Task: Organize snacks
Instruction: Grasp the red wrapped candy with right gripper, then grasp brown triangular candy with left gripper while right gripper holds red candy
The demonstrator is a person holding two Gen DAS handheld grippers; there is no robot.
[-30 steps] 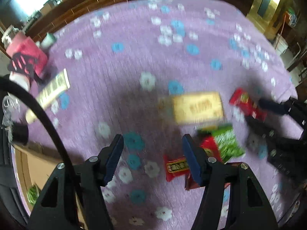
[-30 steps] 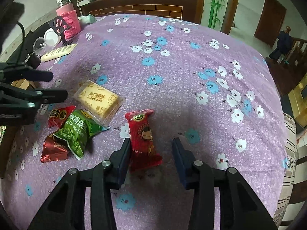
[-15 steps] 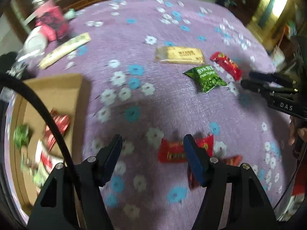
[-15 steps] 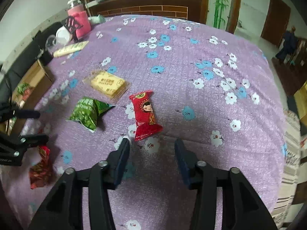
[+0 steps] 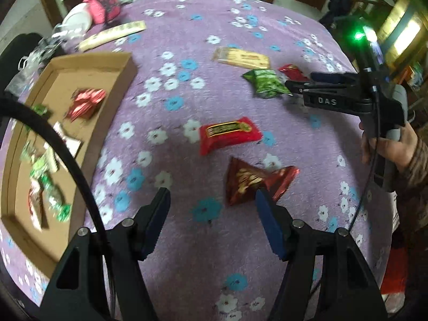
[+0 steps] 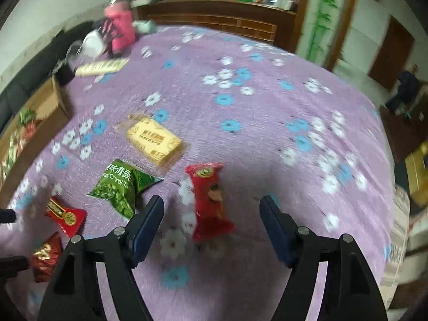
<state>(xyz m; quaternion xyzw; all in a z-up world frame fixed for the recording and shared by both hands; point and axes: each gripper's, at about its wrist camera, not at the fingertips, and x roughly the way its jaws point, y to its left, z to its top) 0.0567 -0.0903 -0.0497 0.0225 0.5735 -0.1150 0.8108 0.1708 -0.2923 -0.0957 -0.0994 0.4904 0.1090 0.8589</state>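
Pick-up step, snacks still loose on the tabletop (image 5: 240, 240). Left gripper (image 5: 212, 208) about half open, empty, dark red triangular packet (image 5: 254, 182) just beyond its right finger. Right gripper (image 6: 211, 215) jaws opening, red packet (image 6: 210, 198) between them, not pinched. Next: close on a packet, carry to cardboard box (image 5: 115, 99). Box contents blurred; green packet (image 6: 120, 184) and yellow biscuit pack (image 6: 155, 141) farther off, labels unreadable.
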